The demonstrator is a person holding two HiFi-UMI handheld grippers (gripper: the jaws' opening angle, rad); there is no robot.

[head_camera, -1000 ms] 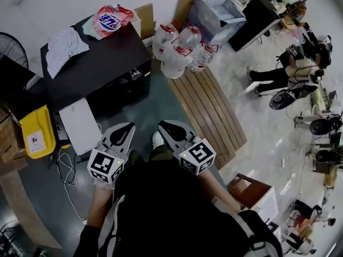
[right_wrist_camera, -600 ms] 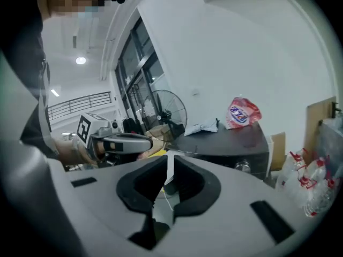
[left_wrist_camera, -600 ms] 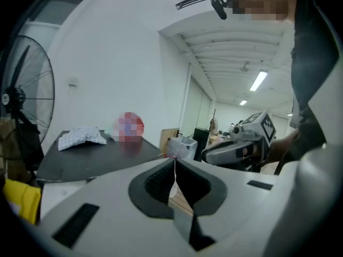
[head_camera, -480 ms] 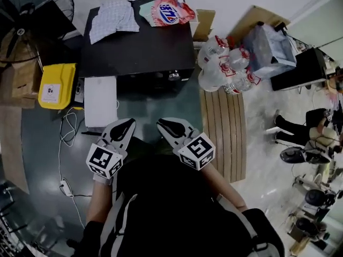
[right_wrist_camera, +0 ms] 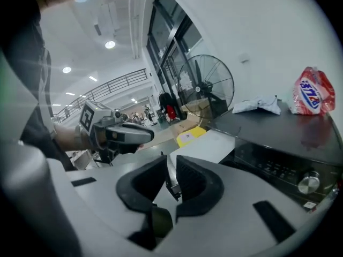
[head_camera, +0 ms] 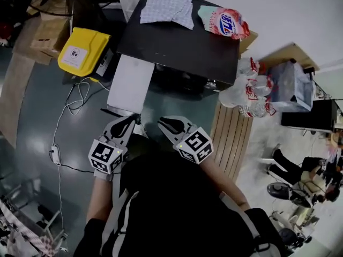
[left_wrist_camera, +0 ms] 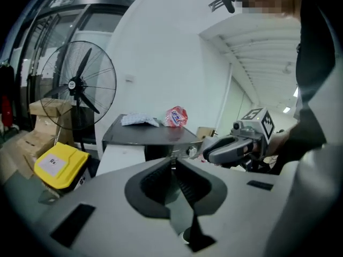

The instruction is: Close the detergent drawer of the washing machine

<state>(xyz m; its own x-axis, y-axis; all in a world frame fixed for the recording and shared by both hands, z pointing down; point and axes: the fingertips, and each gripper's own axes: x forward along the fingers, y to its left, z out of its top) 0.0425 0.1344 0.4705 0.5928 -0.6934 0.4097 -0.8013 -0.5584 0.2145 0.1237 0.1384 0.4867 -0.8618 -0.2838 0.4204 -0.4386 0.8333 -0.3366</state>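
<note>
**Detergent drawer out; both grippers in front of the washing machine.**
I see the washing machine (head_camera: pixel 177 42) with its white detergent drawer (head_camera: pixel 130 84) pulled out at the left of its front. In front of the machine, my left gripper (head_camera: pixel 131 120) is clenched on nothing near the drawer's outer end. My right gripper (head_camera: pixel 162 123) is beside it, jaws slightly released, empty. A red-and-white detergent bag (head_camera: pixel 225 23) lies on the machine's top.

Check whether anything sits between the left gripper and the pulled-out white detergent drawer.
Nothing visible does. The shut left gripper hovers close in front of the flat white rectangular drawer, with only floor around. The drawer top is bare, so its way into the black washing machine looks free.
</note>
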